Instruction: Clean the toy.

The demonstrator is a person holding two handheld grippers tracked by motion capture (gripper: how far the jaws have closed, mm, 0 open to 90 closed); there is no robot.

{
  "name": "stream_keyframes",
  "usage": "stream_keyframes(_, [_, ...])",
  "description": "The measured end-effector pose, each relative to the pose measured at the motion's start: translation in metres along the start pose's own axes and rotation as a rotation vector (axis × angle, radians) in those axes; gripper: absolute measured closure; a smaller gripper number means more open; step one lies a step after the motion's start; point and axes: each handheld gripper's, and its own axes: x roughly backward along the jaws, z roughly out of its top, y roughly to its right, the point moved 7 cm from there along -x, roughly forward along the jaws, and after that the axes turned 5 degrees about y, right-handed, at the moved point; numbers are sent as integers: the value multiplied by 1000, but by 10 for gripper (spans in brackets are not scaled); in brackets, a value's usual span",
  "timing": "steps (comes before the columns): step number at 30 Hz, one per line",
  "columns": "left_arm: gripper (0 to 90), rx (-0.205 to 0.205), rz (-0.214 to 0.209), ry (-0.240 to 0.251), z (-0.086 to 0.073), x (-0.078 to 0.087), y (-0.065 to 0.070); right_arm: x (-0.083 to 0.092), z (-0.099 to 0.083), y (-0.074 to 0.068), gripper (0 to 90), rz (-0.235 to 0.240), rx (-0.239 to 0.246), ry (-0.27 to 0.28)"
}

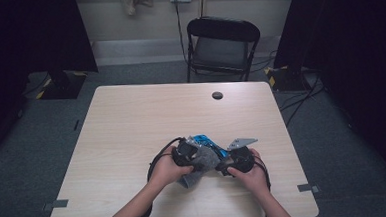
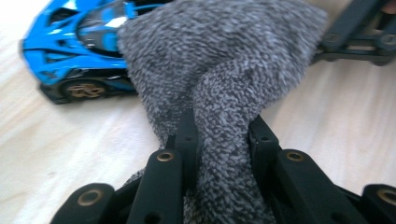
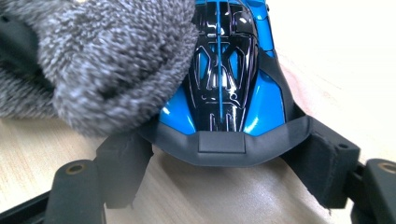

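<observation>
Pale wood tabletop [image 1: 132,126] stands in a dim room, with a black folding chair [image 1: 221,47] at its far side. Toward the near edge, right of centre, 2 hands meet. Left claw [image 2: 219,135] is pressed together on a bunched grey fuzzy cloth [image 2: 219,60], which drapes over the side of a blue toy car [image 3: 224,70]. Right claw [image 3: 224,154] pinches the car's dark end between its pads, the car resting on the wood.

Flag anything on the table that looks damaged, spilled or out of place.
Nothing stands out. The blue toy car sits level between the right gripper fingers, and the left gripper pinches a grey cloth draped over it. No visible damage or spill.
</observation>
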Motion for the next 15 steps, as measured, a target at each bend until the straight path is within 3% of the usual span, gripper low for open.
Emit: stream_keyframes(15, [727,66,115,21,-4,17,-43,0,0,1,257,6,2,1])
